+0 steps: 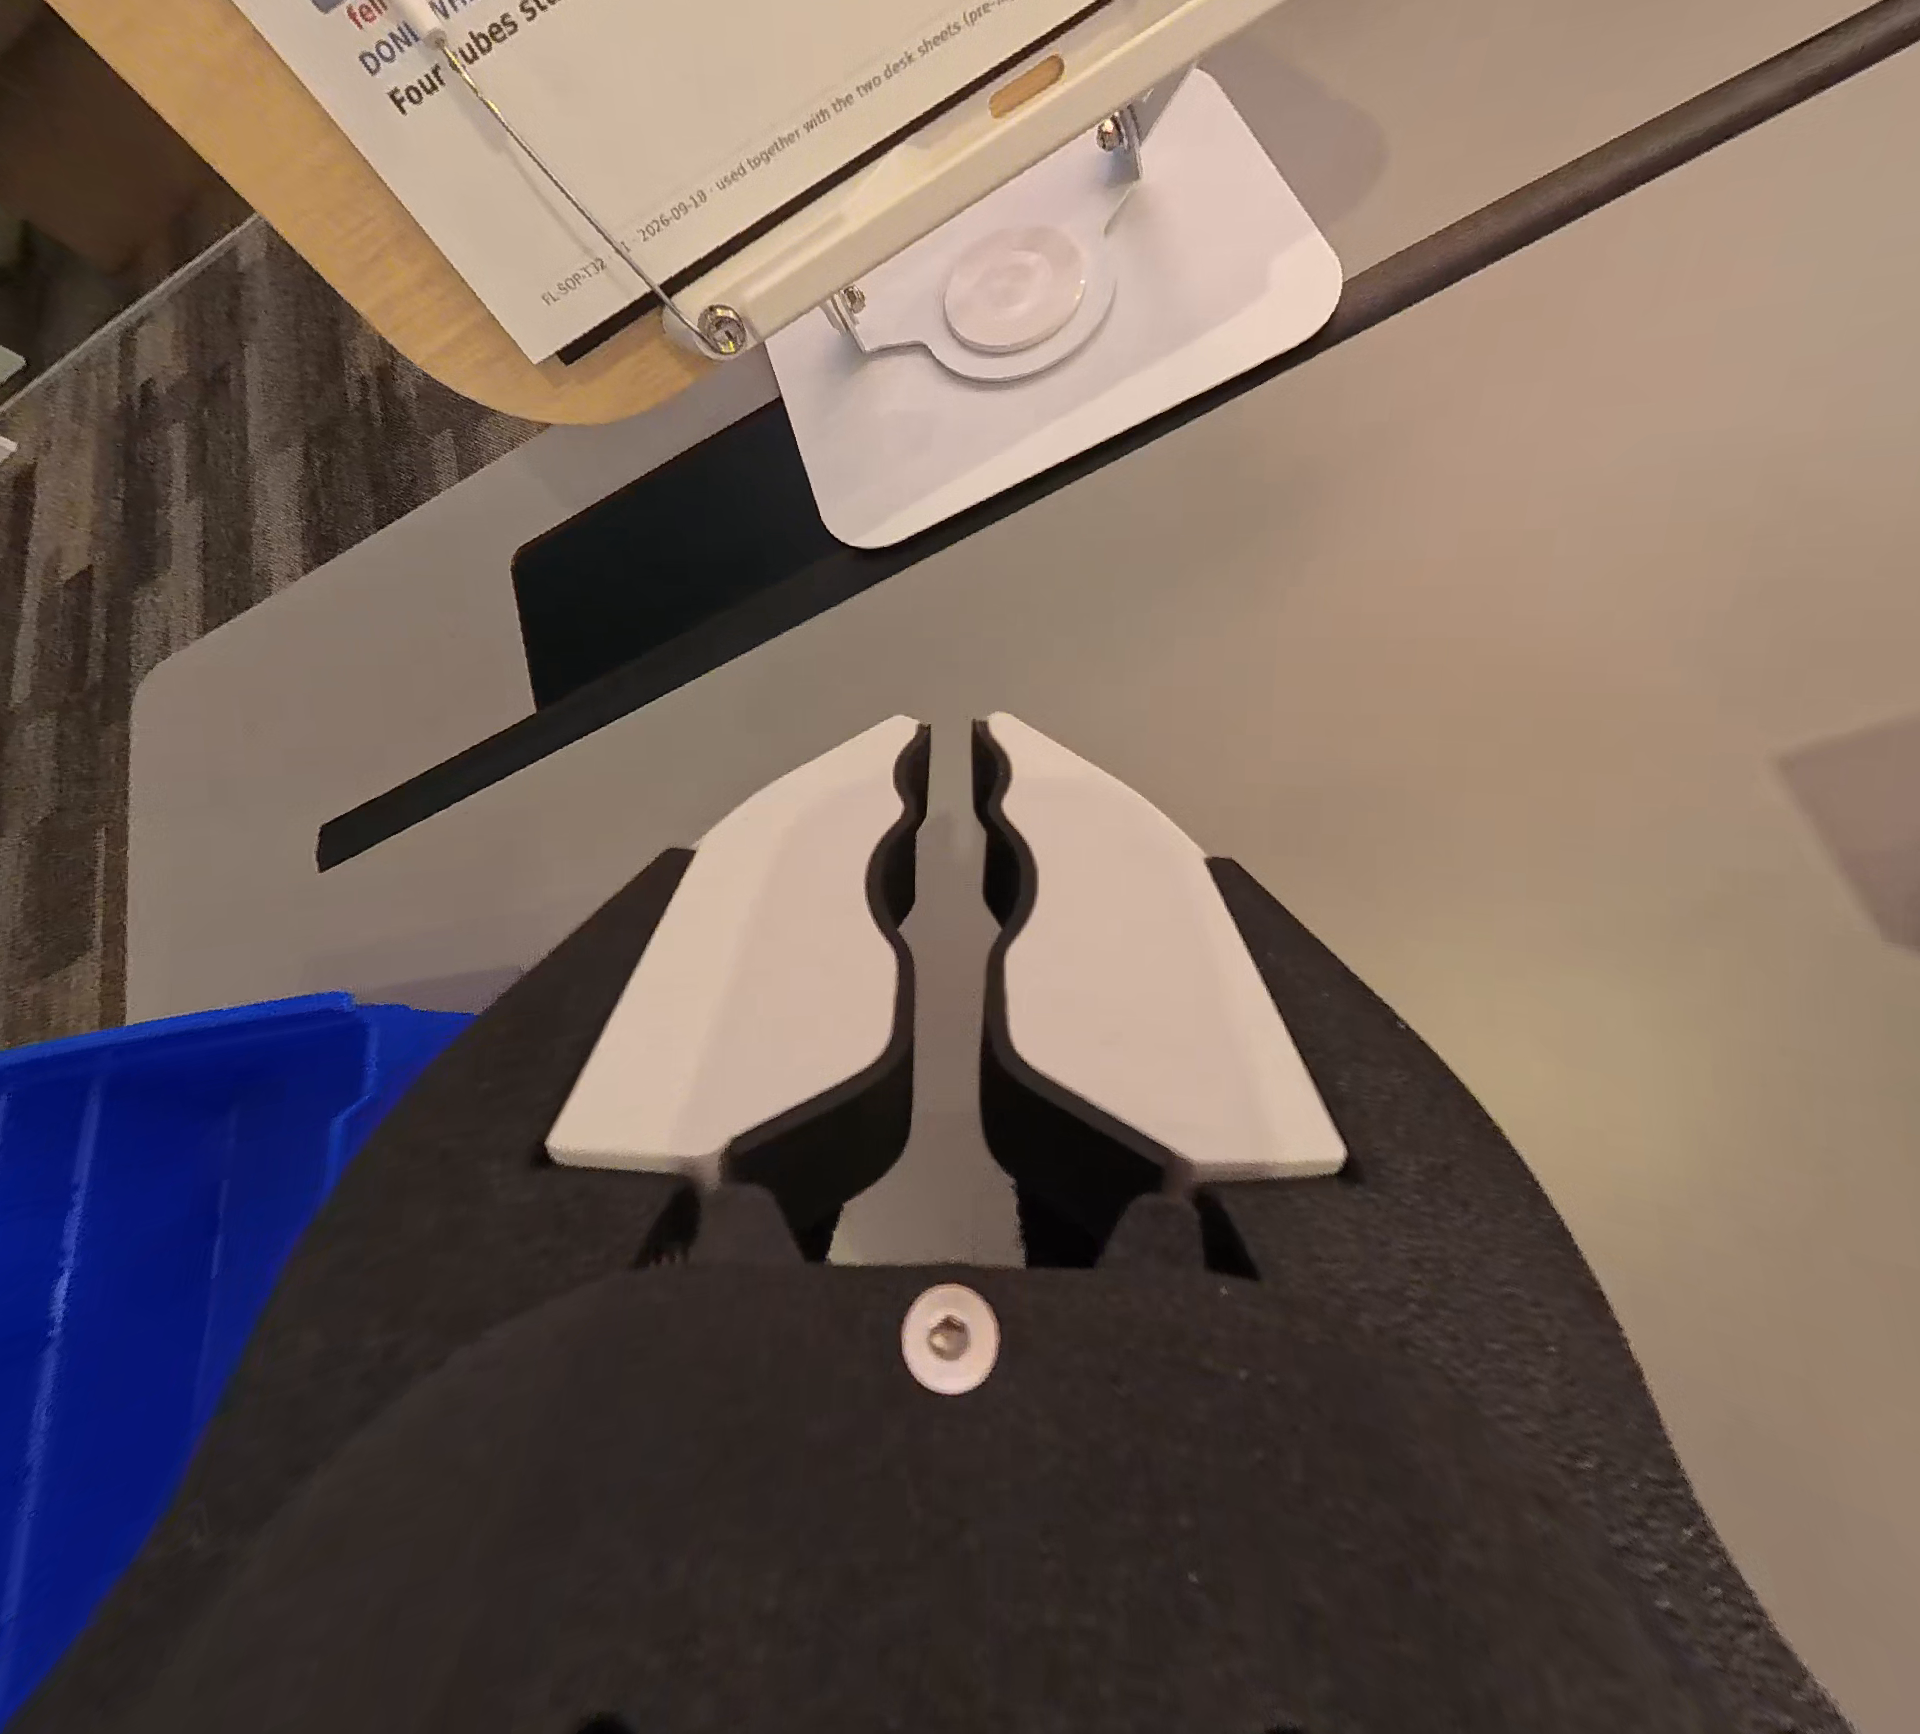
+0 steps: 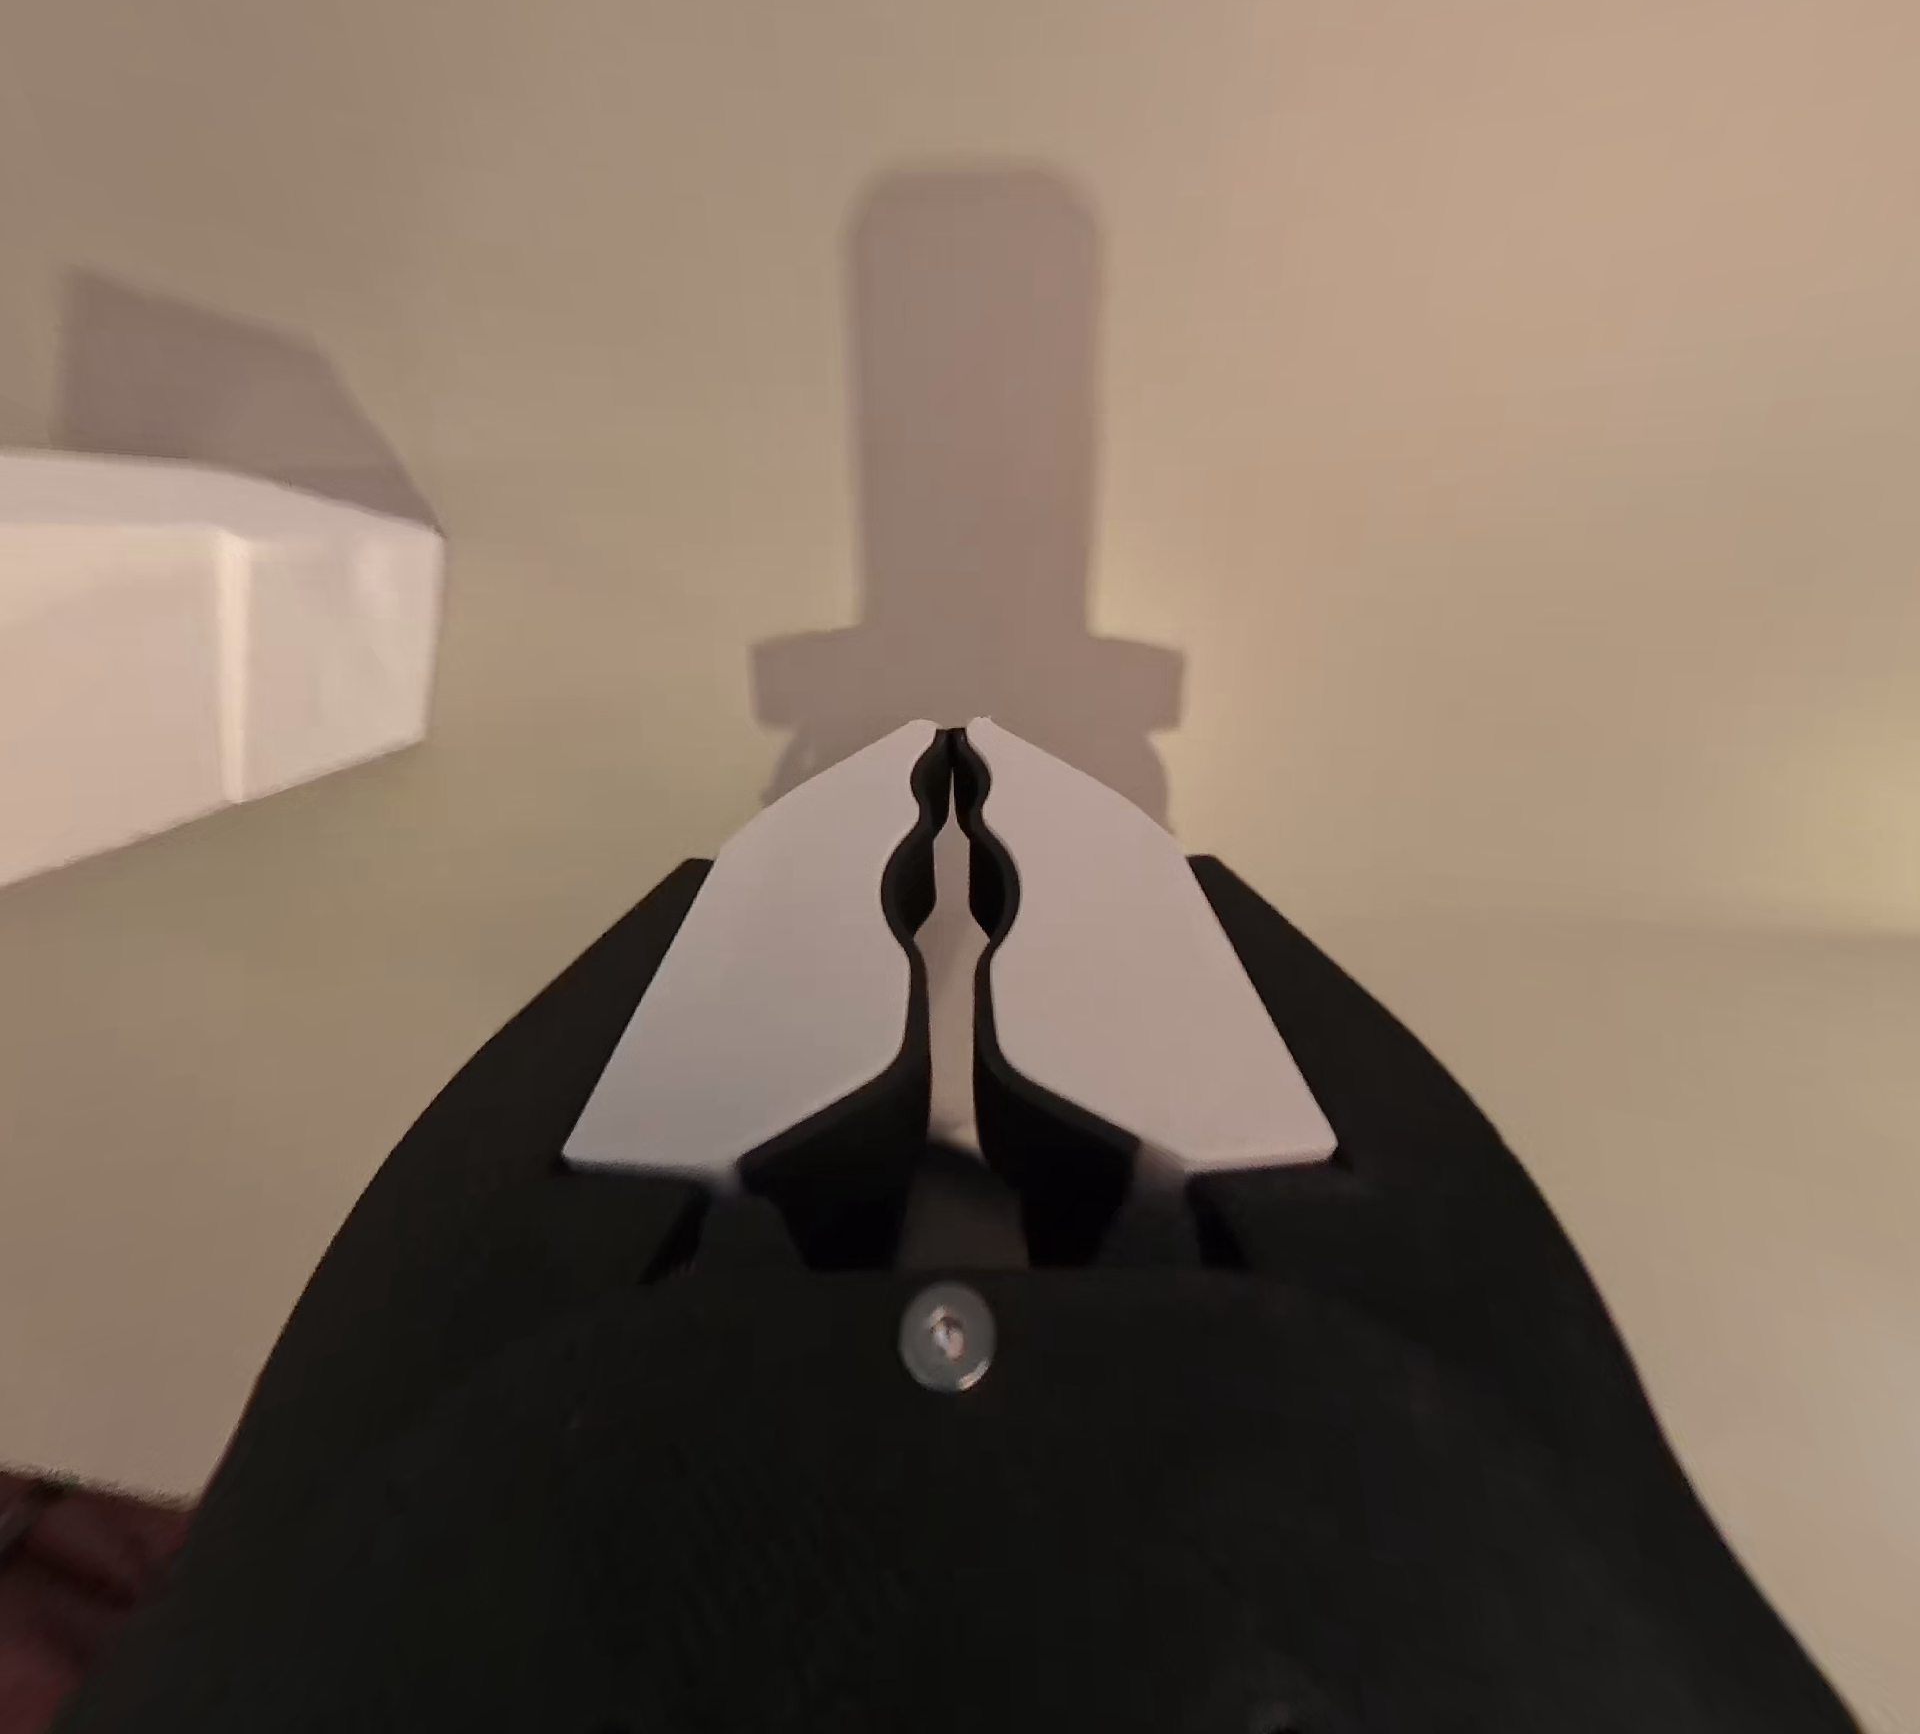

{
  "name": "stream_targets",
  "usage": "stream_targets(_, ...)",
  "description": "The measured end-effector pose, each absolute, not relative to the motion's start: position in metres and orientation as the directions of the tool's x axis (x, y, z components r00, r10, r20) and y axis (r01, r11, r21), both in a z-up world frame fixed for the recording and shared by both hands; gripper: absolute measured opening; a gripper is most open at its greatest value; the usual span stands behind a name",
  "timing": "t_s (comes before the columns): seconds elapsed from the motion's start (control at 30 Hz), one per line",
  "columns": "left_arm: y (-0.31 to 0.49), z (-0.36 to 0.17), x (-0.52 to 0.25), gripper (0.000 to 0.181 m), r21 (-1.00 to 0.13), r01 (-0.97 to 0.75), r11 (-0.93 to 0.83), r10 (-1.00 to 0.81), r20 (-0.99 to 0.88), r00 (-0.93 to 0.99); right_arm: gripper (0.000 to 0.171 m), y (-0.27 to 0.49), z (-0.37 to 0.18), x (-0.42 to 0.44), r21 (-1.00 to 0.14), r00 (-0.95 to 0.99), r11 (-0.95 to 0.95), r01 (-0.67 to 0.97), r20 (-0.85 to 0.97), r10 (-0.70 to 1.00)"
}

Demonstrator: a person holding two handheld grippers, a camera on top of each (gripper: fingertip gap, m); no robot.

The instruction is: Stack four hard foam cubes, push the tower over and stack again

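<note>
In the left wrist view my left gripper (image 1: 951, 728) hangs over the grey table (image 1: 1455, 749). Its white fingers (image 1: 810, 905) are nearly together, with a narrow gap at the tips and nothing between them. In the right wrist view my right gripper (image 2: 956, 730) is shut, the tips touch and nothing is held. A white block with straight edges (image 2: 208, 645), blurred and cut off by the frame, stands to its left and clear of the fingers. No other cube shows in either view.
A blue bin (image 1: 156, 1269) sits close at the left gripper's lower left. Ahead stands a wooden sheet holder with a printed sheet (image 1: 727, 74) on a white base (image 1: 1039, 354) and a black strip (image 1: 665, 583). Carpeted floor (image 1: 156, 437) lies beyond the table's left edge. One gripper's finger ends stand about 40 cm off the other's.
</note>
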State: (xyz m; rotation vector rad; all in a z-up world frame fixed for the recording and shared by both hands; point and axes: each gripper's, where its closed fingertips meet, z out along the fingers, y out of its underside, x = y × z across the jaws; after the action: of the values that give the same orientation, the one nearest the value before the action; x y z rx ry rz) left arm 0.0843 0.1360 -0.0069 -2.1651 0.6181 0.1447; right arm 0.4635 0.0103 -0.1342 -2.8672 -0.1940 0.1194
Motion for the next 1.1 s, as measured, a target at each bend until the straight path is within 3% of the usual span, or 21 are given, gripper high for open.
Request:
stream_targets(0.37,0.128,-0.019,0.081,0.013,-0.704,-0.468,-0.535,-0.409,-0.269,0.872,0.000,0.013,-0.136,0.412,-0.289,0.987,-0.949,0.127,-0.055,0.149)
stream_targets(0.7,0.128,-0.017,0.057,0.018,-0.716,-0.413,-0.562,-0.387,-0.214,0.897,0.001,0.045,-0.068,0.307,-0.305,0.892,-0.840,0.449,0.200,0.404)
stream_targets(0.87,0.124,-0.006,0.039,0.022,-0.755,-0.358,-0.550,-0.386,-0.150,0.910,0.001,0.060,-0.042,0.293,-0.430,0.844,-0.739,0.519,0.124,0.522)
stream_targets(1.0,0.120,0.006,0.034,0.026,-0.798,-0.315,-0.514,-0.422,-0.085,0.903,0.001,0.075,-0.043,0.288,-0.676,0.687,-0.509,0.533,-0.005,0.726)
stream_targets(1.1,0.120,0.014,0.029,0.033,-0.819,-0.308,-0.484,-0.428,-0.085,0.900,0.003,0.082,-0.061,0.312,-0.820,0.610,-0.375,0.433,-0.040,0.792)
